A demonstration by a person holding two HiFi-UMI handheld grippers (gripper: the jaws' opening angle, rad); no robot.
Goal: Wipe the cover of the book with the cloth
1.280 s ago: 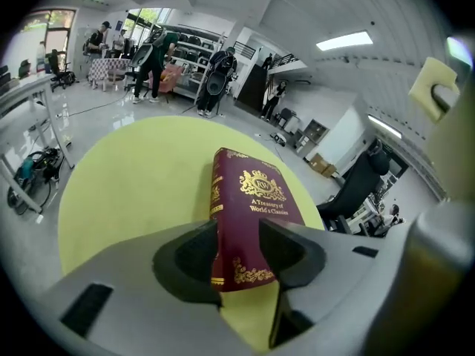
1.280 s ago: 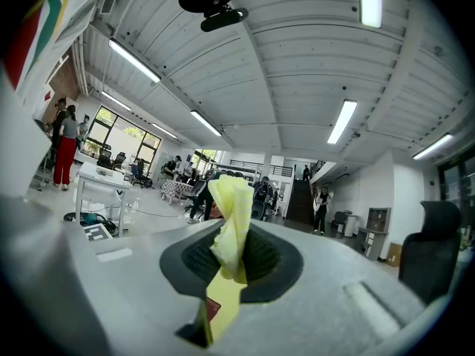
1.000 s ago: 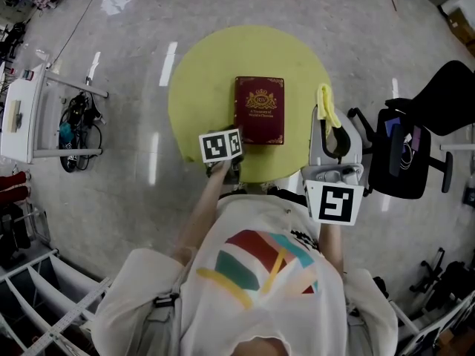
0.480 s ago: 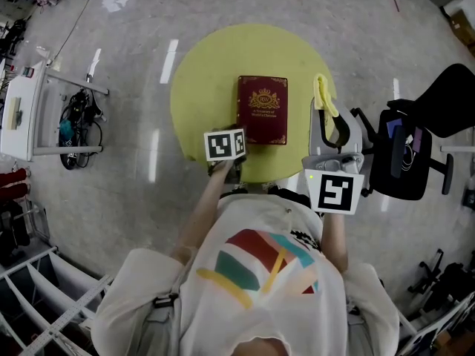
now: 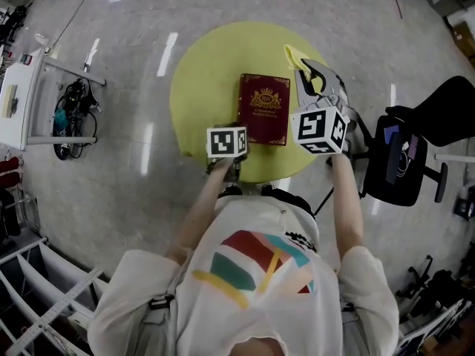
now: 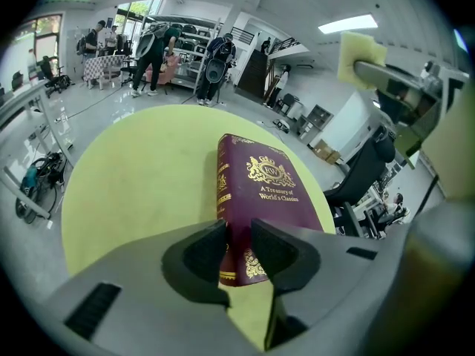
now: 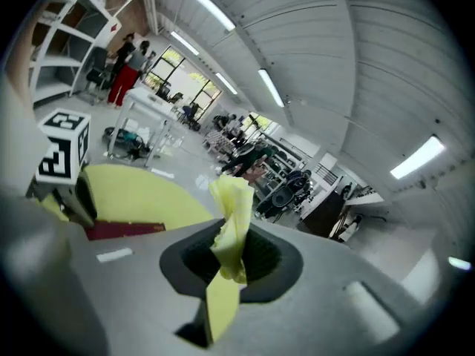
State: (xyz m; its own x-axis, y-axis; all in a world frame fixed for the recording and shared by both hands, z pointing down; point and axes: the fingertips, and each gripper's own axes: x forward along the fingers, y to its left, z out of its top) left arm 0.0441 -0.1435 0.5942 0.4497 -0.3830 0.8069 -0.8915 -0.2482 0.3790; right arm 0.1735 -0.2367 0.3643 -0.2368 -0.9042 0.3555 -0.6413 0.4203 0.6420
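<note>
A maroon book with gold print lies flat on the round yellow table. My left gripper is shut on the book's near left corner, by the spine. In the left gripper view, the two pads press on either side of the book. My right gripper hangs above the table just right of the book's far right corner. It is shut on a yellow cloth, which stands up bunched between its jaws. The right gripper view shows the same pinched cloth, with the book low at the left.
A black office chair stands close to the table's right side. A white rack and a tangle of cables are on the floor at the left. Several people stand far off by shelves.
My right gripper has swung forward and to the left with the cloth, from the table's near right edge to just beside the book. The left gripper has kept its hold.
</note>
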